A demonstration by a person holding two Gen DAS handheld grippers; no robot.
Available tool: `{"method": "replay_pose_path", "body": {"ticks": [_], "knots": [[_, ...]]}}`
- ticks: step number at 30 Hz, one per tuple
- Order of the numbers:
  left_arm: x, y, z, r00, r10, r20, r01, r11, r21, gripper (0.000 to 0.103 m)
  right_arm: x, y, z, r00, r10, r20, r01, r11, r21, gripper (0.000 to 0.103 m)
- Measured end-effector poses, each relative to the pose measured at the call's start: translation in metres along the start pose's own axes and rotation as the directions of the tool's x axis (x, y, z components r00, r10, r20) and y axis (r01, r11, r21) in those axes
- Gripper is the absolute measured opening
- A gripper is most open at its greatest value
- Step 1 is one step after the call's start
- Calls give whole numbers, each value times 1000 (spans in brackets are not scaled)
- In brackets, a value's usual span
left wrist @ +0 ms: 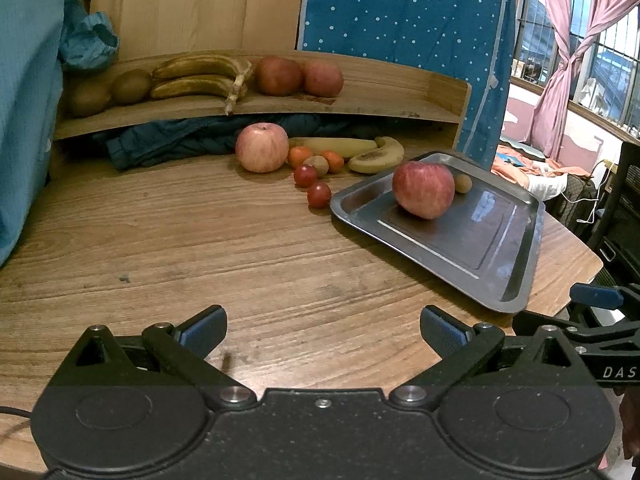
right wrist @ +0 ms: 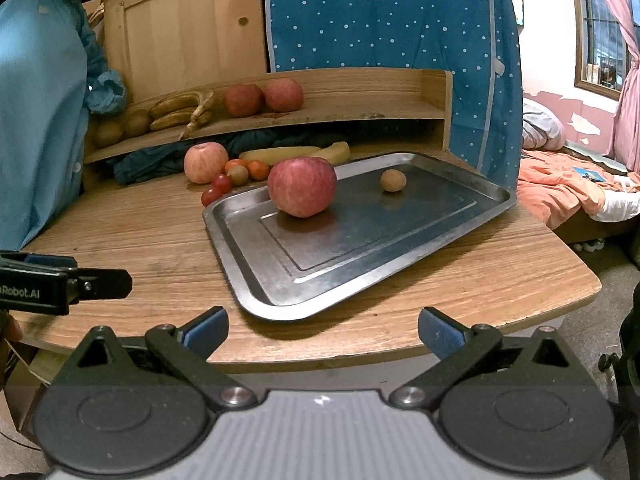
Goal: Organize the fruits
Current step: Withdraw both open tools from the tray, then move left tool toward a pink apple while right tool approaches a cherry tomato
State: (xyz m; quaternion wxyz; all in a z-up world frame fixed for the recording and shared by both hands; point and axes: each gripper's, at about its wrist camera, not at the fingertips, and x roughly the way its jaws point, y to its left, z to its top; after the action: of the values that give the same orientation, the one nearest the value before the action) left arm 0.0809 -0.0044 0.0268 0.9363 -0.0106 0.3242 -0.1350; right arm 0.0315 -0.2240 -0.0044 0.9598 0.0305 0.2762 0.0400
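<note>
On the side of my left gripper, seen at the edge of the right wrist view, I can read "Robot.AI" in white letters; the start of the word is cut off. On the right gripper, seen at the edge of the left wrist view, only "DAS" is legible. I find no other writing I can make out.

Both tools hang low at the near edge of the wooden table, each with its blue-padded jaws spread wide and nothing between them.

Ahead of my right gripper lies the metal tray, and on it a red apple near the far left corner, with a small brown round fruit well apart to its right. From my left gripper the tray sits ahead and to the right.

Behind the tray on the bare table I see a paler apple, two cherry tomatoes, two small orange fruits, a small brown fruit among them, and yellow bananas. On the wooden shelf above rest two kiwis, browned bananas and two more apples.
</note>
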Motion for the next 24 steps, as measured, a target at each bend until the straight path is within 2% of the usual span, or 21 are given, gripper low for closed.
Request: {"method": "replay_pose_path", "body": {"ticks": [10, 17, 24], "knots": [[2, 10, 22, 999, 46, 30, -46, 999, 10, 102, -1, 4, 17, 1000, 9, 20, -8, 999, -42, 103], [2, 19, 50, 993, 89, 75, -91, 996, 18, 102, 7, 9, 45, 998, 25, 65, -17, 993, -120, 103], [8, 30, 76, 986, 132, 105, -133, 991, -5, 102, 32, 17, 81, 993, 73, 97, -54, 981, -188, 103]]}}
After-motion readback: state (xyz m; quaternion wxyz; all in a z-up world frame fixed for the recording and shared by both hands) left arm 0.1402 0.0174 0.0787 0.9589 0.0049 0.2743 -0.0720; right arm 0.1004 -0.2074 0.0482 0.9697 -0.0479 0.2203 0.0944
